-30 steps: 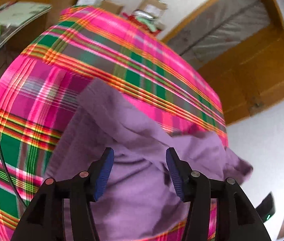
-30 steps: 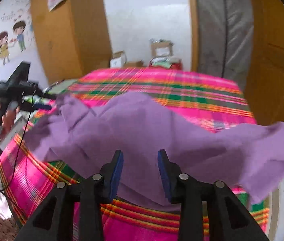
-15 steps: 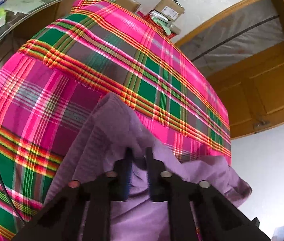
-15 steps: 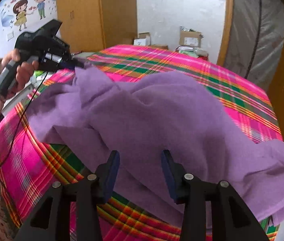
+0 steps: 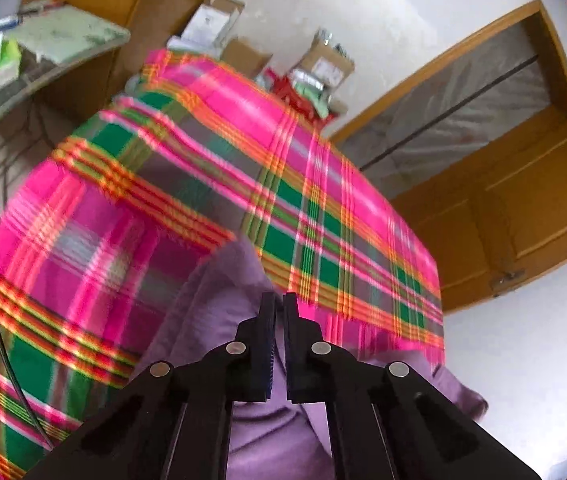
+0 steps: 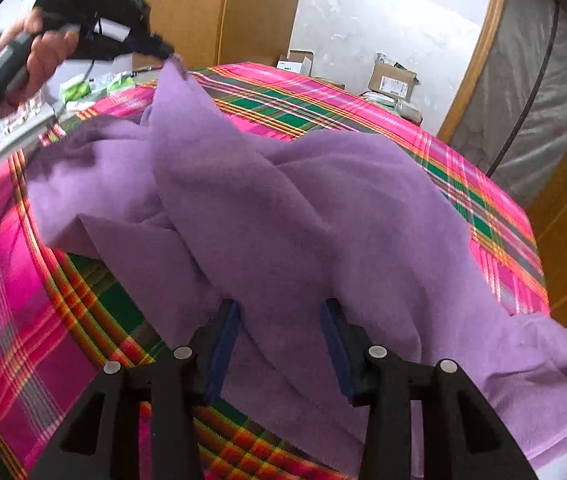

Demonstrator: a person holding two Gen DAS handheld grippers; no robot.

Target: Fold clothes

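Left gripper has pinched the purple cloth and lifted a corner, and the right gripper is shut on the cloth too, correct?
Not quite. The right gripper is open, its jaws spread over the purple cloth; the right wrist view shows it. The left gripper does pinch a lifted corner.

plain purple garment (image 6: 291, 208), pink, green and orange plaid bedspread (image 5: 211, 152), black tool (image 6: 279, 320) with blue pads (image 6: 225, 340)

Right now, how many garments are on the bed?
1. The purple garment lies crumpled across the plaid bedspread, one corner pinched up by the left gripper, its near edge by the open right gripper. Its folds could hide more.
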